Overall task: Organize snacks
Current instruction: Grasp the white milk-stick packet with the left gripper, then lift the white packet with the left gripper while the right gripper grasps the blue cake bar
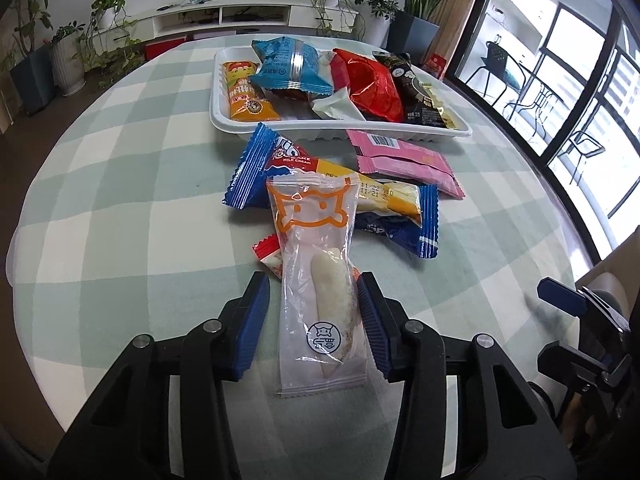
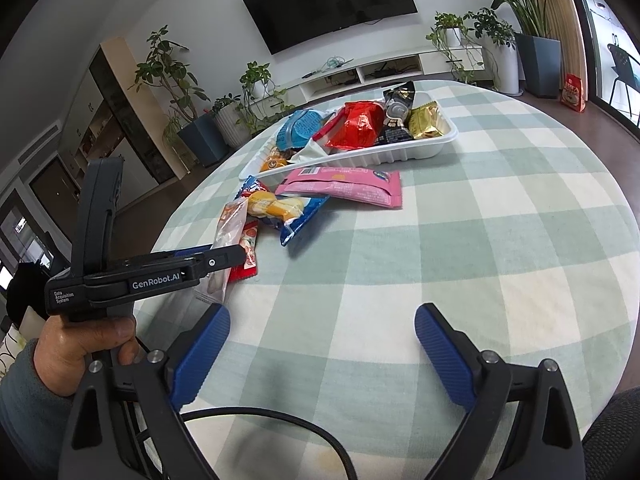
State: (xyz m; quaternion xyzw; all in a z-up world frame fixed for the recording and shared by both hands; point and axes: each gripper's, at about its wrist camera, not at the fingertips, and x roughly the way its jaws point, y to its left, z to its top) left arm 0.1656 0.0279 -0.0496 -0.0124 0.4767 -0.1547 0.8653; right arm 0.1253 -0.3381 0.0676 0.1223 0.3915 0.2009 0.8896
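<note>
Over on the left, the left gripper [image 1: 314, 300] sits low over the checked tablecloth [image 1: 120, 184], its two blue pads [image 1: 252, 326] spread on either side of a clear packet with an orange cat face [image 1: 316, 264]. The right pad looks to be just at the wrapper's edge while the left one stands off it, so the jaws are partly open and not pinching anything. The packet lies flat between them with a pale biscuit inside, and its far end rests on top of a blue and yellow cake wrapper [image 1: 336, 188]. A small red and white sachet [image 1: 270, 256] peeks out from under the packet's left side. Just right of the cake wrapper, and partly under it, lies a pink packet [image 1: 404, 160], close against the near wall of the white tray [image 1: 224, 120]. The tray already holds an orange bar [image 1: 244, 94] at its left end, then a light blue bag [image 1: 290, 66], a red bag [image 1: 372, 84] and a black and gold pack [image 1: 416, 88] towards the right. In the right wrist view the person's left hand [image 2: 80, 348] grips that tool's handle. Further right, the right gripper [image 2: 322, 354] hovers over a bare stretch of cloth well apart from the snacks, jaws wide open and holding nothing, with a black cable [image 2: 280, 420] looping beneath it.
</note>
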